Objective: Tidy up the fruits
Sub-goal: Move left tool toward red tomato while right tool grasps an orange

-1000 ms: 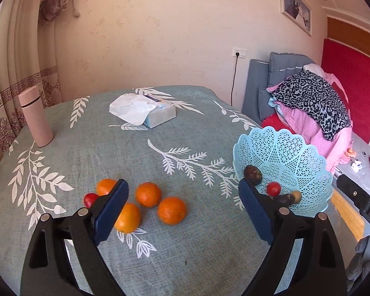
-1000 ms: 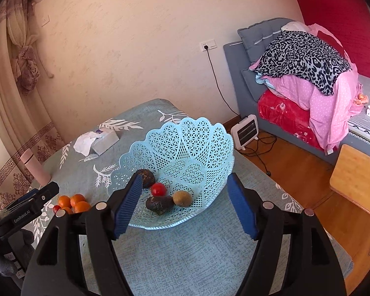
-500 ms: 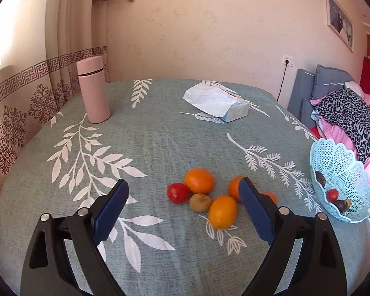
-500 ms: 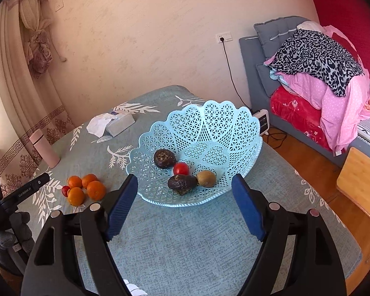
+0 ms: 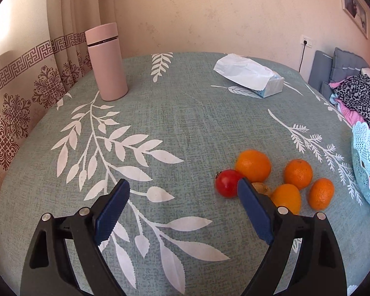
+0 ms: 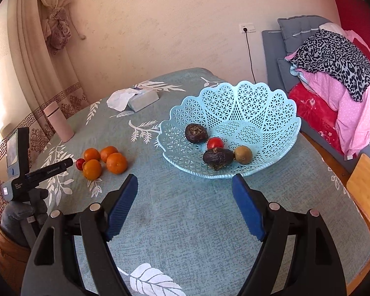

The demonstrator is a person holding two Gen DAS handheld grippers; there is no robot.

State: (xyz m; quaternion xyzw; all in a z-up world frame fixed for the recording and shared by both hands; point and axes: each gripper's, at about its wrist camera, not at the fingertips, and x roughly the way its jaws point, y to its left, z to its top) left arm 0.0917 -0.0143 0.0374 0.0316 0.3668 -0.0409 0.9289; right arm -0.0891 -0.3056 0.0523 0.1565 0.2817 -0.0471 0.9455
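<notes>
Left gripper (image 5: 182, 206) closing on nothing, hovering beside the loose pile | right gripper (image 6: 185, 204) gaping empty before the basket (image 6: 271, 93) | four in already: two dark fruits, tomato, kiwi | mid-table waiting: four oranges (image 5: 252, 165), one tomato (image 5: 228, 183), possibly a kiwi, half hidden | under halfway

left hand-held gripper (image 5: 183, 192): jaws closing, nothing between, angled down | right hand-held gripper (image 6: 185, 187): jaws apart, empty, angled down
</notes>
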